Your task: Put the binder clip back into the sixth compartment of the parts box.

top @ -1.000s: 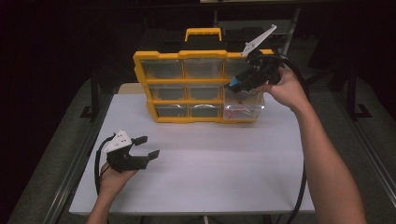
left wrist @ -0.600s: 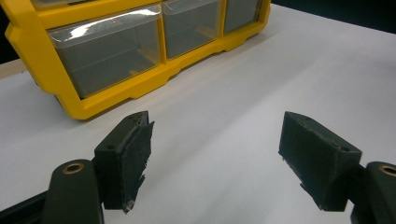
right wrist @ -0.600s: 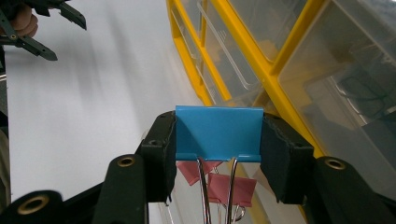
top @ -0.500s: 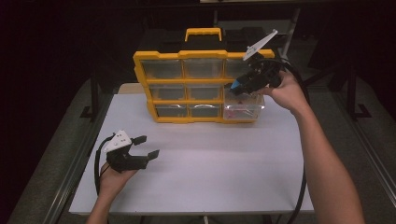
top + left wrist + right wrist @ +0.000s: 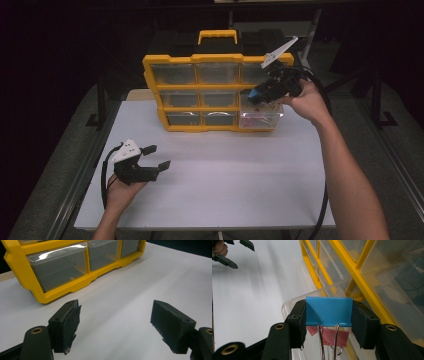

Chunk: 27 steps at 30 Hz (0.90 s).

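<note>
Right gripper (image 5: 328, 322) is held at the right end of the yellow organiser (image 5: 215, 92), above its pulled-out clear drawer (image 5: 260, 119); its jaws are clamped on a blue binder clip (image 5: 329, 311), wire handles pointing back toward the hand; a red clip (image 5: 328, 336) lies in the drawer beneath. Left gripper (image 5: 156, 157) rests low over the white bench (image 5: 240, 180), well apart from the organiser; its jaws have just been opening and stand wide apart, nothing between them.
</note>
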{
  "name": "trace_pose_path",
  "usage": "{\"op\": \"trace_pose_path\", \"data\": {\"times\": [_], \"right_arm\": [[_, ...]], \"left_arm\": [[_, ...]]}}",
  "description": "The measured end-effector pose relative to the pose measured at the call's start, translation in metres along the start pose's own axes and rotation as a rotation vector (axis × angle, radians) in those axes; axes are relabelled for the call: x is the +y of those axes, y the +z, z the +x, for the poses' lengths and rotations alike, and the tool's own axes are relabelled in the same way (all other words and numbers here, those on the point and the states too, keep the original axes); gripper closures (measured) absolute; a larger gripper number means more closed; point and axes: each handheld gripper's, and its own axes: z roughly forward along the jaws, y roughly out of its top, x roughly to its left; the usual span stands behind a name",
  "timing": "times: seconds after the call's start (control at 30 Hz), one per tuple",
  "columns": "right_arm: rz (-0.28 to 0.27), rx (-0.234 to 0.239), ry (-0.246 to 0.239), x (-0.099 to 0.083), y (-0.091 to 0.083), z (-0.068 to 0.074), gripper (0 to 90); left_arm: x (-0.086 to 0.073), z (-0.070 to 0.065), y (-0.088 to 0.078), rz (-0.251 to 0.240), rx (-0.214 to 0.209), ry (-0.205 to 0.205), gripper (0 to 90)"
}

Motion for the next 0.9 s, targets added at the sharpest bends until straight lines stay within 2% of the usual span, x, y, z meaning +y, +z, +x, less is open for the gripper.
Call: {"op": "trace_pose_path", "data": {"times": [0.03, 0.1, 0.3, 0.9], "right_arm": [[0.006, 0.002, 0.014, -0.001, 0.0, 0.001, 48.5], [0.003, -0.002, -0.008, -0.003, 0.002, -0.001, 48.5], [0.008, 0.003, -0.007, -0.007, 0.006, -0.002, 48.5], [0.03, 0.024, 0.03, -0.017, 0.015, -0.005, 48.1]], "left_arm": [[0.0, 0.0, 0.0, 0.0, 0.0, -0.001, 23.3], [0.0, 0.0, 0.0, 0.0, 0.0, -0.002, 23.2], [0.0, 0.001, 0.0, 0.001, 0.0, 0.01, 23.2], [0.0, 0.0, 0.0, -0.001, -0.002, 0.009, 23.4]]}}
